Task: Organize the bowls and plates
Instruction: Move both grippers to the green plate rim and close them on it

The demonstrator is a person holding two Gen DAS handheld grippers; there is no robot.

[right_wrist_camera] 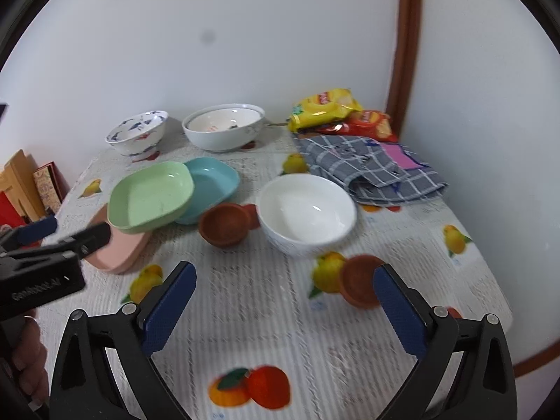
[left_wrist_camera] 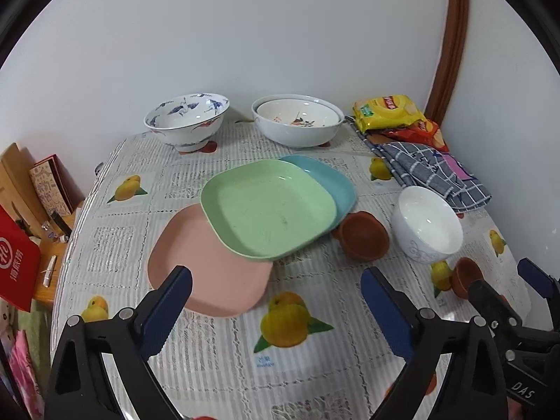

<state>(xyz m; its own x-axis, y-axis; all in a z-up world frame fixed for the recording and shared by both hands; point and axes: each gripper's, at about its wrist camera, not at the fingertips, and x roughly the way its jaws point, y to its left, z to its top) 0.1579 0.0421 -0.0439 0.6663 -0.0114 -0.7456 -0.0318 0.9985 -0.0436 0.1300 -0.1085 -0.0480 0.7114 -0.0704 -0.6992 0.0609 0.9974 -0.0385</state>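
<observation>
Three square plates overlap mid-table: a green plate (left_wrist_camera: 269,210) (right_wrist_camera: 150,199) lies on a pink plate (left_wrist_camera: 210,273) and a blue plate (left_wrist_camera: 332,182). To their right sit a small brown bowl (left_wrist_camera: 364,236) (right_wrist_camera: 225,224), a white bowl (left_wrist_camera: 427,224) (right_wrist_camera: 306,210) and a second brown bowl (left_wrist_camera: 467,276) (right_wrist_camera: 360,280). At the back stand a blue-patterned bowl (left_wrist_camera: 187,119) and a large white bowl (left_wrist_camera: 297,122) with another nested inside. My left gripper (left_wrist_camera: 276,276) hangs open over the pink plate's near edge. My right gripper (right_wrist_camera: 285,269) is open and empty, short of the white bowl.
Yellow and red snack bags (left_wrist_camera: 388,112) and a checked cloth (left_wrist_camera: 430,171) fill the back right corner. Boxes and a red bag (left_wrist_camera: 17,262) stand beside the table's left edge. White walls close the back and right. A hand (right_wrist_camera: 24,350) holds the left gripper.
</observation>
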